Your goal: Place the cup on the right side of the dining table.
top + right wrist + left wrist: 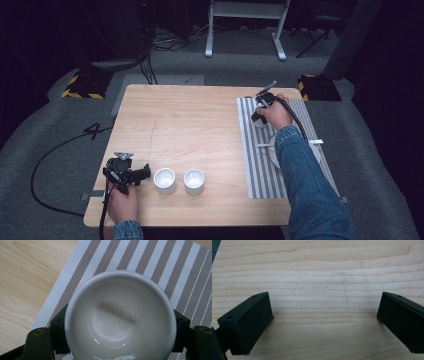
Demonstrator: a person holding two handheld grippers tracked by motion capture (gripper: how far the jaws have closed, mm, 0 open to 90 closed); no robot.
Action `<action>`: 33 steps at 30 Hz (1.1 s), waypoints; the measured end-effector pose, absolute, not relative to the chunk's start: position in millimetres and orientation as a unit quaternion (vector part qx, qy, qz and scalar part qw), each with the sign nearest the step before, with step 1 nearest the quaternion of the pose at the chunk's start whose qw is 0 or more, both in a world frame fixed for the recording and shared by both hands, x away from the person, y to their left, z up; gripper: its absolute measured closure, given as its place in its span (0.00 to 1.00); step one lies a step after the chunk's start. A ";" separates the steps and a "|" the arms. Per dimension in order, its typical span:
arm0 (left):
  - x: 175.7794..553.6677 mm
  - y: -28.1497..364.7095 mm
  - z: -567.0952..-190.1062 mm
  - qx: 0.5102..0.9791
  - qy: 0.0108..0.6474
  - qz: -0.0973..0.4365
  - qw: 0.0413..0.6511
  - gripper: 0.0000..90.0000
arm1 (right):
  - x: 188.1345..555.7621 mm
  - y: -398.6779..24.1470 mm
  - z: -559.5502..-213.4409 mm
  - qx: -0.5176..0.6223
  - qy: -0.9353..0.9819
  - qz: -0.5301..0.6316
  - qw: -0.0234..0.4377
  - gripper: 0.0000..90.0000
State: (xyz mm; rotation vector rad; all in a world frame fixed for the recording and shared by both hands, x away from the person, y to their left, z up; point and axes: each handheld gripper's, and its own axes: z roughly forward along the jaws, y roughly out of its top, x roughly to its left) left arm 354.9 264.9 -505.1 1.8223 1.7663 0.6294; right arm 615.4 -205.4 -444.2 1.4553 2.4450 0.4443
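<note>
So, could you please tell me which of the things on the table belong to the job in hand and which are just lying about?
In the job:
- white cup, clamped in the right gripper
- striped placemat beneath it

Lying about:
- two white cups near the front edge
- plate on the placemat
- left gripper, open over bare table

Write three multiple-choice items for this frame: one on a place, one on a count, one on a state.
1. Where is the white cup that the right gripper holds?
A. over the striped placemat
B. on the floor
C. beside the left gripper

2. How many white cups stand on the bare wooden table near the left gripper?
A. none
B. two
C. four

3. How is the left gripper?
A. shut on a cup
B. shut on a spoon
C. open, nothing between its fingers

Key: 1 A, stripes lie under the cup; 2 B, the pair stands side by side in the high view; 3 C, bare wood shows between the fingers.
</note>
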 end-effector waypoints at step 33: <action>354.9 265.0 -505.0 0.673 0.652 0.232 0.260 0.00 | 578.1 -207.2 -383.5 0.491 0.824 0.238 0.155 0.23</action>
